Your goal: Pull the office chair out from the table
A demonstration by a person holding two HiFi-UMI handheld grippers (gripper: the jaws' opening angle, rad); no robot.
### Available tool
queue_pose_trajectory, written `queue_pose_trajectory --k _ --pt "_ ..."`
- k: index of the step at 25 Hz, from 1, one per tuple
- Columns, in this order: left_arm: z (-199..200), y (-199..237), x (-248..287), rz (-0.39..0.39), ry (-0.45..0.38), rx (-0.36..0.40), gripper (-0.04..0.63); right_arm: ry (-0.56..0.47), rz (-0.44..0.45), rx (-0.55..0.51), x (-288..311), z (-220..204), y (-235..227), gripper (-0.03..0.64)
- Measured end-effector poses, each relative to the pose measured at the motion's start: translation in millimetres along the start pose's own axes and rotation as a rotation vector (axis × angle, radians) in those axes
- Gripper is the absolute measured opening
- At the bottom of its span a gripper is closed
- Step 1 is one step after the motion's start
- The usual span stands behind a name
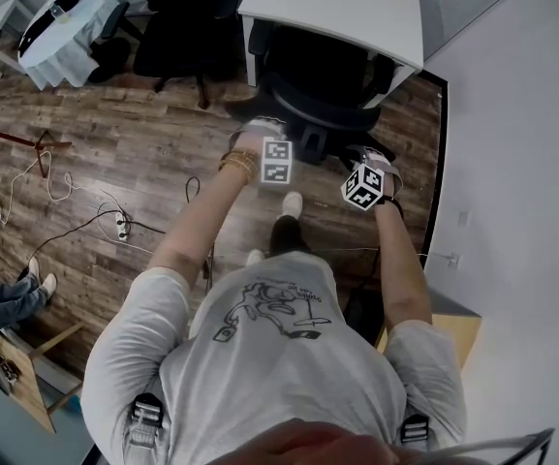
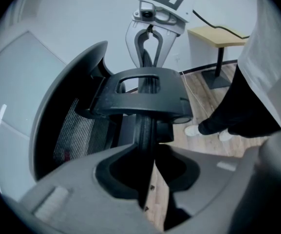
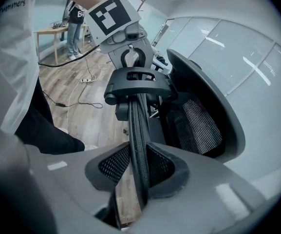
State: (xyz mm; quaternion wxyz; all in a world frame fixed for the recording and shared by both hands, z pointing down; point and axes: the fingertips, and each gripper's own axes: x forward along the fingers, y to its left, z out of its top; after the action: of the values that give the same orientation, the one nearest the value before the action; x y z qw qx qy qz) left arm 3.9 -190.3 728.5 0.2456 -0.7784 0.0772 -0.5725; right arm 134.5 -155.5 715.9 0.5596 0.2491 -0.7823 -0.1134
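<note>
The black office chair (image 1: pixel 323 90) stands tucked under the white table (image 1: pixel 342 3), with its back toward me. My left gripper (image 1: pixel 271 141) and right gripper (image 1: pixel 374 168) both reach the top of the backrest, one at each side. In the left gripper view, the left gripper (image 2: pixel 149 152) is shut on the thin black backrest rim (image 2: pixel 147 126), with the right gripper (image 2: pixel 152 38) opposite. In the right gripper view, the right gripper (image 3: pixel 140 165) is shut on the same rim (image 3: pixel 136 126), and the black bracket (image 3: pixel 138 84) sits between the two grippers.
A white wall (image 1: pixel 521 163) runs close along the right. Cables and a power strip (image 1: pixel 121 226) lie on the wood floor at left. Another black chair (image 1: pixel 177 27) and a round white-clothed table (image 1: pixel 66 17) stand at the back left. My feet (image 1: pixel 292 204) are just behind the chair.
</note>
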Motion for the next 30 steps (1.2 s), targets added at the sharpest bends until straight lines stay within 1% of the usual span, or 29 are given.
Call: queue_pose_trajectory --k 5,9,14,19,26,30 --pt "-0.2 -7.8 -6.3 -0.008 -0.005 0.014 0.104 -0.008 0.009 -0.003 -6.3 3.3 11.1 0.107" --pt "4.2 -21.1 -14.8 -0.008 -0.011 0.018 0.107 -0.028 -0.001 -0.03 -16.9 3.9 25.3 0.106" --pt "9.1 -45.7 -28.3 0.019 -0.023 0.027 0.107 -0.043 -0.019 -0.063 -29.8 4.5 48.4 0.107" --pt "13.5 -67.6 -39.8 -0.007 -0.022 0.016 0.109 -0.042 -0.003 -0.054 -41.8 5.1 71.3 0.106" --pt "20.4 -109.0 -60.5 -0.001 -0.017 0.012 0.107 -0.046 -0.005 -0.062 -62.2 6.6 109.9 0.107" --pt "24.9 -149.5 -82.0 0.009 -0.021 0.018 0.107 -0.041 -0.016 -0.063 -83.7 10.7 150.6 0.11"
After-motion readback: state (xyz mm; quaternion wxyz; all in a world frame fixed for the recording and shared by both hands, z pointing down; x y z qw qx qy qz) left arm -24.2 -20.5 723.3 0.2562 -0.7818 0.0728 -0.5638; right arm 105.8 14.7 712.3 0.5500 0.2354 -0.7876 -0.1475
